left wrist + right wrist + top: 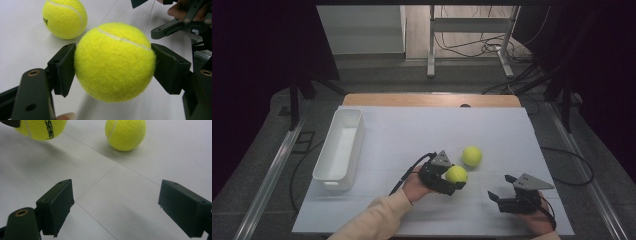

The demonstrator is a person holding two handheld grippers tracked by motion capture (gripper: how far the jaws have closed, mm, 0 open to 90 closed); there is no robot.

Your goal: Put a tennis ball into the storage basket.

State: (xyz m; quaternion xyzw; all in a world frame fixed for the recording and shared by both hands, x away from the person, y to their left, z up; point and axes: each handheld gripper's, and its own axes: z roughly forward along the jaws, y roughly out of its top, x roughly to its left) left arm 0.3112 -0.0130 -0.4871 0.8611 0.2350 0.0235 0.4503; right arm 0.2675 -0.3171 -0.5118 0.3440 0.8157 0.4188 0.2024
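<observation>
Between the left hand-held gripper's (113,65) pinching pads, a tennis ball (115,62), underside hidden.

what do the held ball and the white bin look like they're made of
Ball: fuzzy yellow felt, judging by the stray fibres at its edge and the pale seam; the core is hidden. Bin: probably plastic, with smooth matte white walls and rounded corners.

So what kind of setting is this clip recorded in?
Probably a lab set up for recording: a work table covered in plain white board, dark curtains on both sides, and loose cables on the floor behind. Two tennis balls and a white bin look like practice props.
</observation>
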